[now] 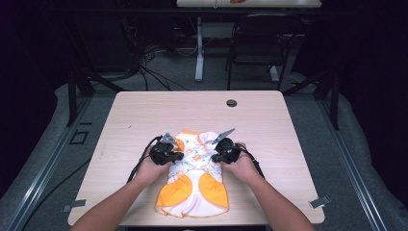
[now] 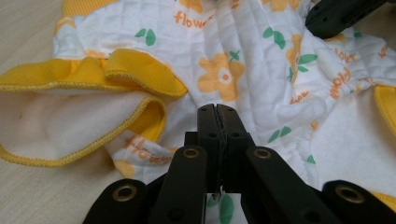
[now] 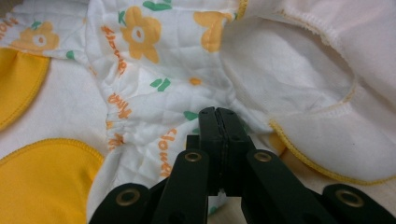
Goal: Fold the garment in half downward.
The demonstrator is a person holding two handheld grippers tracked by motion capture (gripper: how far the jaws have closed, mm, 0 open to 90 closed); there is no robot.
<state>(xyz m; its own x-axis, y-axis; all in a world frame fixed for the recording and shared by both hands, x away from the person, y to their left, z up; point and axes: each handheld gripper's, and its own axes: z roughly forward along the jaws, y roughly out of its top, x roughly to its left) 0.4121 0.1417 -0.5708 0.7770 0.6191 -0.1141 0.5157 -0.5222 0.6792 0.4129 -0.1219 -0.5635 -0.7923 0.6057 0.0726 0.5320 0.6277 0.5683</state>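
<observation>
- Garment (image 1: 195, 180): a small white quilted baby piece with orange flowers, green leaves and yellow-orange trim, lying on the bench (image 1: 144, 115) toward its 6 o'clock edge, between the two hands.
- Left hand-held gripper (image 1: 179, 155): jaws pressed together, no gap visible between them in the left gripper view (image 2: 217, 114); the tips sit right at the printed cloth, though whether a fold is caught between them cannot be told.
- Right hand-held gripper (image 1: 215, 157): jaws likewise pressed together in the right gripper view (image 3: 218, 116), tips at the gathered printed cloth near a white ruffle; a pinch cannot be confirmed.
- From above, the left one meets the garment at its 9 o'clock side, the right one at its 3 o'clock side, tips pointing toward each other.
- Yellow ruffled edge (image 2: 140, 74) lies at 10 o'clock from the left jaws.
- Orange patches (image 1: 177, 190) sit at the garment's 6 o'clock end.
- Round grommet hole (image 1: 232, 103) lies in the bench at 12 o'clock, well apart from the cloth.
</observation>
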